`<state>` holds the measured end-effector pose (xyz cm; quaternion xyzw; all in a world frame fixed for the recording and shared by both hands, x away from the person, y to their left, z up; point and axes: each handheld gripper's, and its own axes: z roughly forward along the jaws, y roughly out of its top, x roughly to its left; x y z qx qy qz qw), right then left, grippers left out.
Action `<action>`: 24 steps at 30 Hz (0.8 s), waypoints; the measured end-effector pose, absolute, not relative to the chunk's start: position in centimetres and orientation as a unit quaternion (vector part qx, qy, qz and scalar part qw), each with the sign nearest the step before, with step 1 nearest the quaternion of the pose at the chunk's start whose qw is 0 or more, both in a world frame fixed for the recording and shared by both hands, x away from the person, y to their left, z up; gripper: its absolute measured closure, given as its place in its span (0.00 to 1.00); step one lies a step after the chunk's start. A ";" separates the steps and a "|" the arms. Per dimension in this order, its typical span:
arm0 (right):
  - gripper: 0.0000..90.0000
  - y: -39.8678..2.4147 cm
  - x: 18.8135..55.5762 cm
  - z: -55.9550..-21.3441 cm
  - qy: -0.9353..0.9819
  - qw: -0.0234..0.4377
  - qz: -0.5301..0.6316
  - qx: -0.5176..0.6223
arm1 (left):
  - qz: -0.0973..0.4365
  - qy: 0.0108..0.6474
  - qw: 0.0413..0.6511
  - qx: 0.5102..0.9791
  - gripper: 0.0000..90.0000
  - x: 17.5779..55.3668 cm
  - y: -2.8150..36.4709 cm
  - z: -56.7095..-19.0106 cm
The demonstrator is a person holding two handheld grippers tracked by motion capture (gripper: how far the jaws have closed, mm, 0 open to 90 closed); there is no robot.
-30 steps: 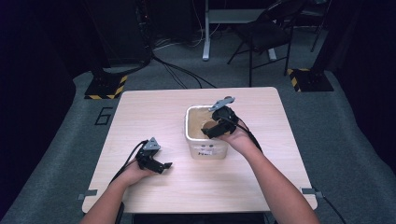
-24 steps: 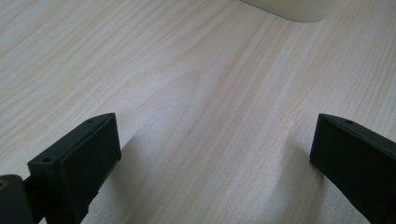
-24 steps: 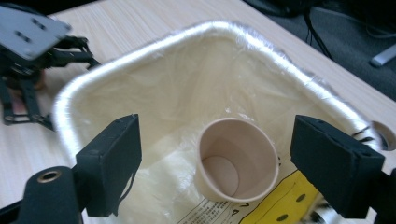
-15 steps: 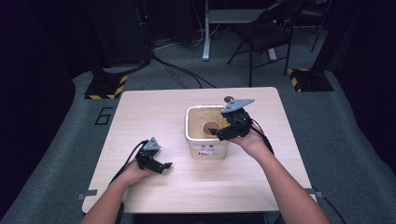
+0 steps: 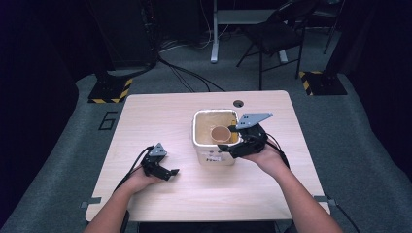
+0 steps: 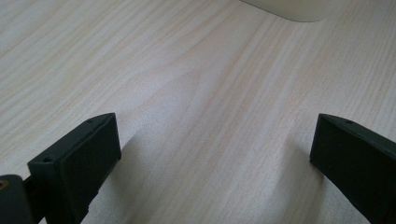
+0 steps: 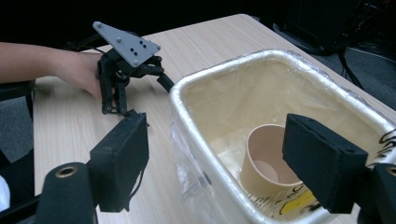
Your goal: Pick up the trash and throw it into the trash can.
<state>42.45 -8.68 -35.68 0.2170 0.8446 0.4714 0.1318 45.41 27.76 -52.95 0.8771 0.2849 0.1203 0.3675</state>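
Paper cup already lay in the bin; the right gripper was empty, jaws just closing. Left gripper rested released on the table.

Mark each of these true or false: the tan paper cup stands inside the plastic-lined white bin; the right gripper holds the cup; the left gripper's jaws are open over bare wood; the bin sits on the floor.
1. The tan paper cup stands inside the plastic-lined white bin. True.
2. The right gripper holds the cup. False: its jaws straddle the bin's rim with nothing clamped between them; they have just been closing.
3. The left gripper has its jaws open over bare wood. True.
4. The bin sits on the floor. False: it stands on the light wooden table.
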 end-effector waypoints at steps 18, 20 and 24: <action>0.27 -11.5 41.3 -37.5 0.843 0.144 0.459 0.243 | 0.120 0.285 0.367 0.877 0.02 45.4 27.8 -52.9; 0.28 -11.5 41.2 -37.7 0.843 0.146 0.458 0.242 | 0.120 0.285 0.367 0.877 0.02 45.4 27.8 -52.9; 0.28 -11.3 40.9 -38.6 0.846 0.142 0.453 0.241 | 0.120 0.285 0.367 0.877 0.02 45.4 27.8 -52.9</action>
